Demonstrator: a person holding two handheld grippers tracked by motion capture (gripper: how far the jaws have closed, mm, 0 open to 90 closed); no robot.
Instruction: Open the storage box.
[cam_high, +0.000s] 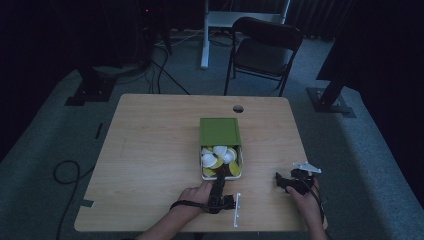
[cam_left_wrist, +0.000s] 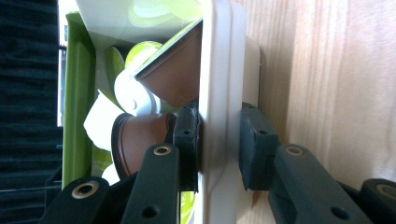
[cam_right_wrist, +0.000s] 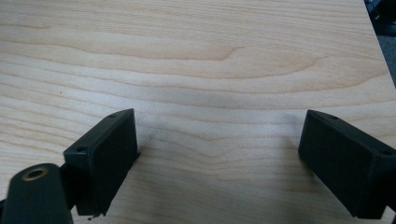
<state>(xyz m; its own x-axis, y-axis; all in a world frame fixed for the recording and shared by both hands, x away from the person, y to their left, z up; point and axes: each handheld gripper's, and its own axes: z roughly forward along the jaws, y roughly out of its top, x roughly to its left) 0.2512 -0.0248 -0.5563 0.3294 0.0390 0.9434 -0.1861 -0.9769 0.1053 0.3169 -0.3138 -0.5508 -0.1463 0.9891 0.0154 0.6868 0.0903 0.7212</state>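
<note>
A green box sleeve (cam_high: 219, 131) lies mid-table with a white inner tray (cam_high: 241, 161) slid partly out toward me. The tray holds several coffee capsules (cam_high: 220, 156), white, yellow-green and brown. My left gripper (cam_high: 219, 181) is at the tray's near end. In the left gripper view its pads (cam_left_wrist: 187, 135) are shut on the tray's white wall (cam_left_wrist: 219, 70), with brown capsules (cam_left_wrist: 140, 140) just inside and the green sleeve (cam_left_wrist: 77, 93) beyond. My right gripper (cam_high: 279, 181) rests low over the table (cam_right_wrist: 187, 46) to the right of the tray. This right gripper (cam_right_wrist: 219, 158) stands open with nothing between its jaws.
A round cable hole (cam_high: 238, 108) sits near the table's far edge. A black folding chair (cam_high: 265, 47) and a white desk leg (cam_high: 205, 35) stand behind the table. Cables (cam_high: 65, 172) lie on the carpet at the left.
</note>
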